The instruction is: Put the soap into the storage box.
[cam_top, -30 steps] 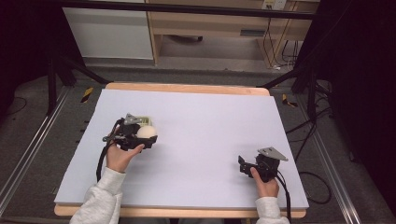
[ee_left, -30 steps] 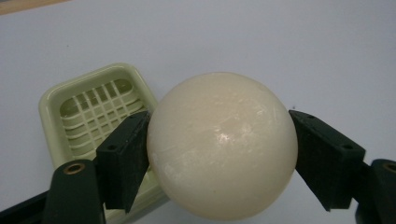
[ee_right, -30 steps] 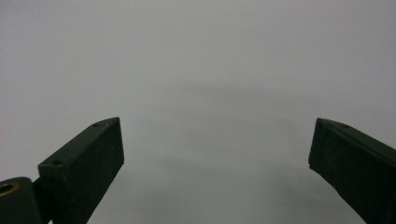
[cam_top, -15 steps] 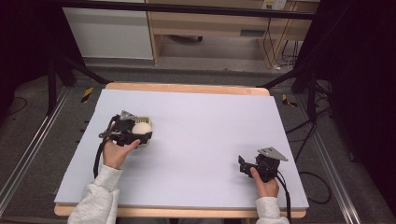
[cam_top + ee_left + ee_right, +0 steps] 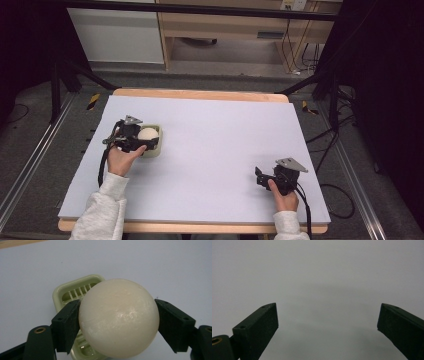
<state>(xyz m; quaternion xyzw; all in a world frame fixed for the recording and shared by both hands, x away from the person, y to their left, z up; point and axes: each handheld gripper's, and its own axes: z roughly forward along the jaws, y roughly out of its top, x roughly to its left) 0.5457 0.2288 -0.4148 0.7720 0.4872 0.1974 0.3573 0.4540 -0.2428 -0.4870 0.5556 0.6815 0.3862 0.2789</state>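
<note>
The round cream soap [image 5: 119, 318] sits clamped between the jaws of the left gripper [image 5: 117, 325], held just above the pale green slatted soap dish [image 5: 75, 290], which lies on the white table [image 5: 175, 265] directly beneath and behind it. The grip falls across the ball's widest part, and the surface looks smooth and slightly glossy, so the likeliest trouble is the soap squirting out of the flat jaws if the squeeze shifts off-centre, or landing on the dish rim and rolling away across the table when let go too high. In the high view the dish [image 5: 156, 145] lies near the table's left side, while the right gripper [image 5: 265, 179] rests well apart near the right front edge, jaws spread wide and holding nothing.
</note>
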